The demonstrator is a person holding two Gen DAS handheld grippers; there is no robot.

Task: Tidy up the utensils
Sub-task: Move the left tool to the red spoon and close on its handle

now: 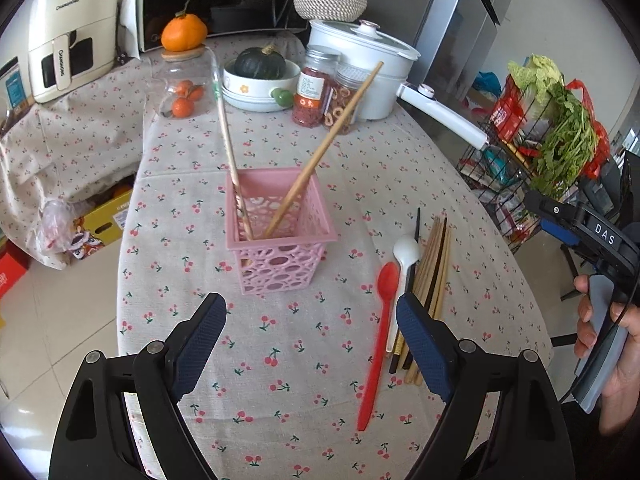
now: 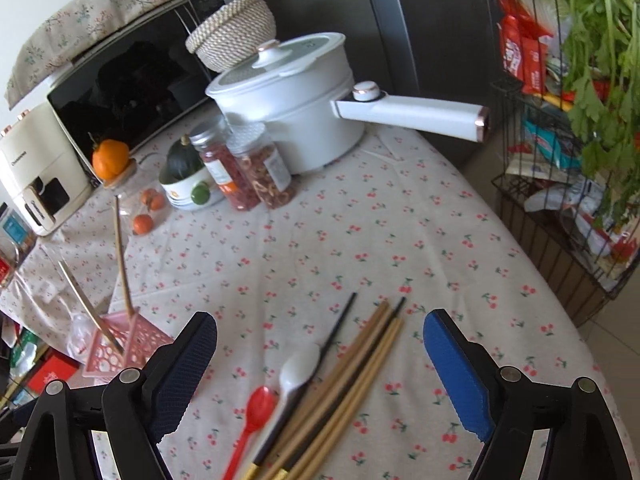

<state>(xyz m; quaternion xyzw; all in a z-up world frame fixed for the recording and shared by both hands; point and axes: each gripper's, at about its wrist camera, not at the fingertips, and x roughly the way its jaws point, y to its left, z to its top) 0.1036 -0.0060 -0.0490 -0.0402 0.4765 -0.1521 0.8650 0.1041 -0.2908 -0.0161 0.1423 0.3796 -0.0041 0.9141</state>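
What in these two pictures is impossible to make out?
- Chopsticks, right wrist view: motion blur smears them, and the bottom edge cuts them, so no exact count.
- Chopsticks, left wrist view: the left gripper's right finger covers their near ends.
- Pink basket, left wrist view: its walls hide the floor inside.
- Jar labels: too small to read.

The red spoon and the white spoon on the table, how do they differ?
The red spoon lies nearest the pink basket; the white spoon lies between it and the loose chopsticks. The red spoon's handle shows whole, while the left gripper hides part of the white spoon's. Both lie flat, bowls pointing away.
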